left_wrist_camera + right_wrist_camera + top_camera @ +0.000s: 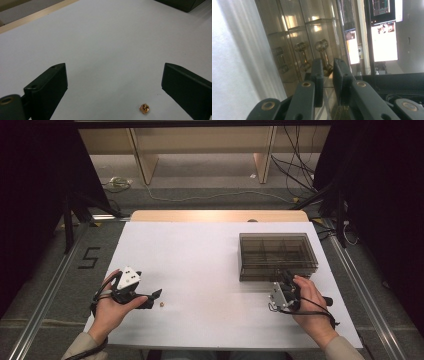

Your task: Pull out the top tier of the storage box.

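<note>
A small copper-coloured metal piece (162,305) lies on the white table (200,255), just right of my left gripper (154,298). In the left gripper view that piece (144,108) rests between the wide-open jaws of the gripper (115,75), nearer the right one and untouched. A smoky clear compartment box (277,252) stands at the right. My right gripper (280,278) is at its front edge. In the right gripper view the gripper (328,62) has its jaws nearly together on a thin clear lip of the box (294,37). Brass-coloured parts (323,50) sit inside.
A wooden strip (220,215) borders the table's far edge. Beyond it are shelf legs and loose cables (295,170) on the floor. Metal rails run along both sides of the table. A lit screen (384,40) shows past the box.
</note>
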Available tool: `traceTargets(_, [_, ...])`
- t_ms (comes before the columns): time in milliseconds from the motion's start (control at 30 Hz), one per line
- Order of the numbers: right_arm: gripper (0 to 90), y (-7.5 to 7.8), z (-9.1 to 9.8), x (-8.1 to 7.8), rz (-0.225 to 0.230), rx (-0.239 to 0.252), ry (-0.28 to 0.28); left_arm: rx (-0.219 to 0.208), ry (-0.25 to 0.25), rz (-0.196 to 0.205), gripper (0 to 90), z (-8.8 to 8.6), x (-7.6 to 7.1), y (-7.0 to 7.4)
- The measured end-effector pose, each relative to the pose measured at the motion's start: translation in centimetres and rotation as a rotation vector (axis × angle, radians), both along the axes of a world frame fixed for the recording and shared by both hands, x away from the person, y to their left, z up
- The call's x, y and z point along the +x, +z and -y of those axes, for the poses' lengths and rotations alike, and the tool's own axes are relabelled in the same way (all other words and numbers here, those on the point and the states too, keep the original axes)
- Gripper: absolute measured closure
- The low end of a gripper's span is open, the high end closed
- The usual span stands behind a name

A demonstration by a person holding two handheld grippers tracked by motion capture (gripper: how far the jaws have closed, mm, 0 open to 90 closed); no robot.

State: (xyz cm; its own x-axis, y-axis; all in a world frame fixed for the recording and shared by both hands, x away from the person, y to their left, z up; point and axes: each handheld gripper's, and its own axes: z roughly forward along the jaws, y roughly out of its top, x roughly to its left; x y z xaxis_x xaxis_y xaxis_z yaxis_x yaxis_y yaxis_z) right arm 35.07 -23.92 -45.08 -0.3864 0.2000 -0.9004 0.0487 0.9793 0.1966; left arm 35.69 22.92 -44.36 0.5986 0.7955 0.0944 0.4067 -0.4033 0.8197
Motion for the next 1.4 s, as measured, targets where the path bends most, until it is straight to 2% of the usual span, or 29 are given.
traceTargets(167, [80.7, 0.1, 0.0, -0.3, -0.007, -0.002, -0.004, -0.001, 0.000, 0.000, 6.3, 0.1, 0.0, 0.0])
traceTargets(200, [88.0, 0.2, 0.1, -0.6, 0.006, -0.004, -0.004, -0.002, 0.000, 0.000, 6.3, 0.1, 0.0, 0.0])
traceTargets(233, [88.0, 0.2, 0.1, -0.6, 0.006, -0.004, -0.004, -0.001, 0.000, 0.000, 6.3, 0.1, 0.0, 0.0])
traceTargets(267, [85.2, 0.2, 0.4, -0.6, -0.025, 0.016, -0.010, -0.001, 0.000, 0.000, 6.3, 0.1, 0.0, 0.0])
traceTargets(300, [85.2, 0.2, 0.4, -0.6, -0.025, 0.016, -0.010, 0.000, 0.000, -0.001, 6.3, 0.1, 0.0, -0.1])
traceTargets(333, [82.5, 0.1, 0.5, -0.6, -0.050, 0.023, -0.013, -0.001, 0.000, 0.000, 6.3, 0.1, 0.0, 0.0])
traceTargets(467, [77.3, 0.5, 0.6, -0.8, -0.044, 0.045, -0.013, -0.003, 0.000, 0.002, 6.3, 0.1, 0.0, 0.0])
traceTargets(533, [72.5, 1.6, 0.9, -0.7, -0.063, 0.063, -0.020, -0.005, 0.001, -0.001, 6.3, 0.1, 0.0, 0.0])
traceTargets(567, [72.5, 1.6, 0.9, -0.7, -0.063, 0.063, -0.020, -0.005, 0.001, -0.001, 6.3, 0.1, 0.0, 0.0])
traceTargets(600, [70.1, 2.3, 1.3, -0.3, -0.083, 0.070, -0.016, -0.004, 0.000, 0.000, 6.3, 0.1, 0.0, 0.0])
traceTargets(733, [66.7, 3.4, 2.0, 0.6, -0.163, 0.098, -0.001, -0.006, -0.001, 0.001, 6.3, 0.2, 0.0, 0.1])
traceTargets(767, [66.7, 3.4, 2.0, 0.6, -0.163, 0.098, -0.001, -0.006, -0.001, 0.001, 6.4, 0.2, 0.0, 0.1])
traceTargets(800, [66.5, 3.6, 2.1, 0.8, -0.174, 0.092, 0.005, -0.005, -0.001, 0.001, 6.4, 0.2, 0.0, 0.1])
traceTargets(833, [65.9, 4.0, 2.2, 1.4, -0.212, 0.080, 0.017, -0.006, -0.003, 0.001, 6.6, 0.2, 0.0, 0.1])
traceTargets(867, [65.7, 4.1, 2.2, 1.5, -0.227, 0.082, 0.015, -0.006, -0.004, 0.001, 6.7, 0.2, 0.0, 0.1])
traceTargets(933, [65.6, 4.2, 2.2, 1.7, -0.232, 0.067, 0.027, -0.006, -0.005, 0.001, 6.9, 0.2, 0.1, 0.1])
traceTargets(1000, [65.5, 4.5, 2.2, 2.2, -0.262, 0.036, 0.037, -0.006, -0.003, 0.001, 7.1, 0.2, 0.1, 0.1])
traceTargets(1067, [65.6, 4.5, 2.2, 2.3, -0.266, 0.036, 0.037, -0.009, -0.003, 0.001, 7.1, 0.2, 0.0, 0.1])
traceTargets(1133, [66.6, 4.7, 2.1, 2.6, -0.286, 0.012, 0.049, -0.009, -0.003, 0.002, 7.3, 0.2, 0.0, 0.1])
traceTargets(1200, [67.2, 5.0, 2.3, 3.0, -0.328, 0.010, 0.054, -0.008, -0.005, 0.002, 7.5, 0.2, 0.1, 0.1])
traceTargets(1233, [67.2, 5.0, 2.3, 3.0, -0.328, 0.010, 0.054, -0.008, -0.005, 0.002, 7.5, 0.2, 0.1, 0.1])
traceTargets(1267, [67.7, 5.2, 2.3, 3.3, -0.349, 0.016, 0.048, -0.007, -0.005, 0.002, 7.7, 0.2, 0.1, 0.1])
traceTargets(1300, [67.7, 5.2, 2.3, 3.3, -0.349, 0.016, 0.048, -0.007, -0.005, 0.002, 7.8, 0.2, 0.1, 0.1])
traceTargets(1333, [68.7, 5.4, 2.4, 3.6, -0.380, 0.013, 0.054, -0.007, -0.004, 0.002, 7.8, 0.2, 0.1, 0.1])
traceTargets(1400, [70.0, 5.5, 2.4, 3.8, -0.391, 0.003, 0.060, -0.008, -0.005, 0.002, 7.9, 0.2, 0.1, 0.1])
